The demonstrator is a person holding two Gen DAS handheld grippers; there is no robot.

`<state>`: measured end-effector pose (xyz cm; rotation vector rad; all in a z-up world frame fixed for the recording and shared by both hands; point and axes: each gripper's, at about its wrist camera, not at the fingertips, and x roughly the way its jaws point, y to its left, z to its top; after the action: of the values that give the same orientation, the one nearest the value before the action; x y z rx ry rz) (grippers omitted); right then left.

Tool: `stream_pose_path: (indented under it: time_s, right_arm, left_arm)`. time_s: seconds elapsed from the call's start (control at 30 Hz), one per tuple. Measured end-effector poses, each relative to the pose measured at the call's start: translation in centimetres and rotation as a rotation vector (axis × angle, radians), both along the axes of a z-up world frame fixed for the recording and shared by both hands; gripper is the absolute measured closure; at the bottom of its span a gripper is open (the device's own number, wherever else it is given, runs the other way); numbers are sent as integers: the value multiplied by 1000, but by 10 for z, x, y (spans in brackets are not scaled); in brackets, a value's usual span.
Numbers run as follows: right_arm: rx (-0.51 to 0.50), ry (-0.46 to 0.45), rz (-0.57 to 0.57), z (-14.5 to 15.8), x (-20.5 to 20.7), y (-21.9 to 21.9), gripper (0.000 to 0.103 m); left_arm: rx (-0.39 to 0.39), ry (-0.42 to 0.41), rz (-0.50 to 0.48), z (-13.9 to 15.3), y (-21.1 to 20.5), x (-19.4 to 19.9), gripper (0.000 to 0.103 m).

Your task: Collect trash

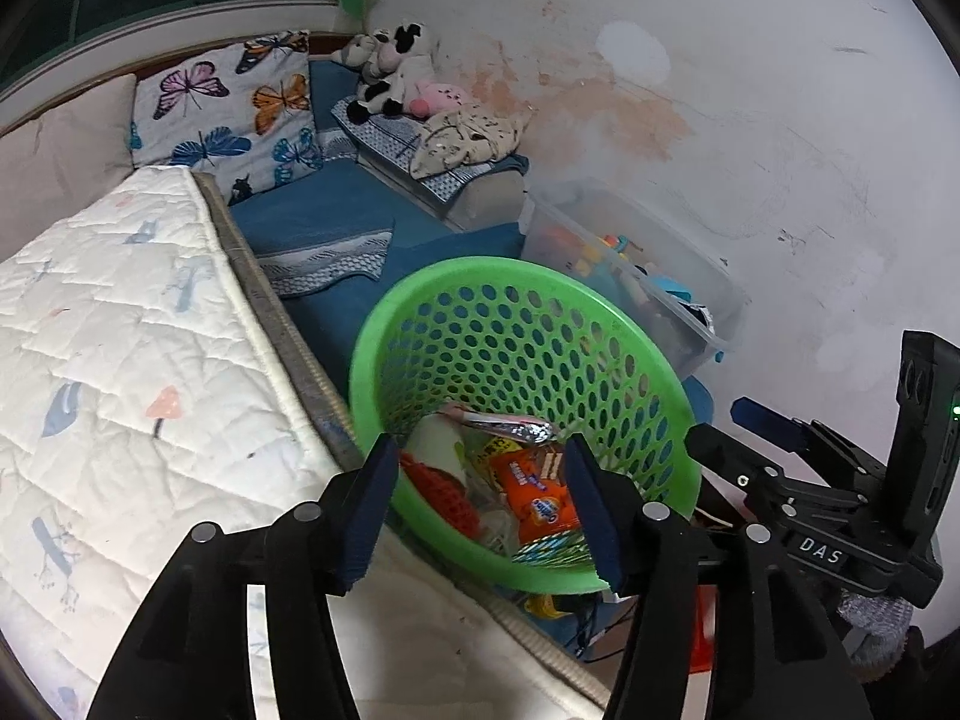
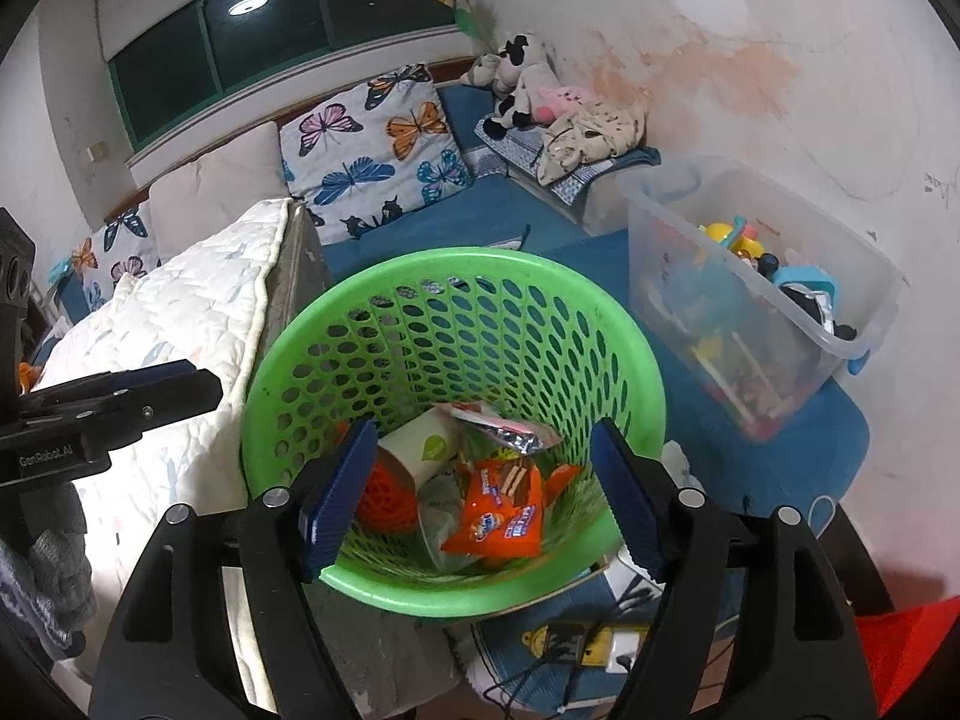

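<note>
Both grippers — left gripper [image 1: 480,504], right gripper [image 2: 480,489] — are held open and empty over the green basket [image 2: 288,336]; perhaps it gets tipped if nudged.

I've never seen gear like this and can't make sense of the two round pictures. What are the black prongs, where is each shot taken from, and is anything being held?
Each picture comes from a fisheye camera on a hand-held two-finger gripper, looking along its fingers. A person carries one in each hand; there is no robot arm. The black prongs with blue pads are those fingers.

One view shows the left gripper, with the other tool at its right edge. The other shows the right gripper.

Both hang over a green perforated plastic basket beside a white quilted mattress. Inside lie an orange snack wrapper, a white paper cup and a silver foil wrapper. A clear plastic toy bin stands nearby.

Both grippers' jaws are open and hold nothing.
</note>
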<state>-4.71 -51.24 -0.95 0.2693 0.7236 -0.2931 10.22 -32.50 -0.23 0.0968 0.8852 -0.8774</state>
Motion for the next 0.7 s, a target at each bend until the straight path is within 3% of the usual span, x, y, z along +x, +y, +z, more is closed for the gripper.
stream_pose_path:
  time_s: [0.07, 0.7]
  right_arm:
    - [-3, -2, 7, 1, 1, 5, 25]
    - [-64, -8, 103, 6, 7, 63, 8]
  left_arm:
    - [-1, -13, 12, 2, 7, -1, 40]
    - [3, -135, 170, 19, 86, -13, 12]
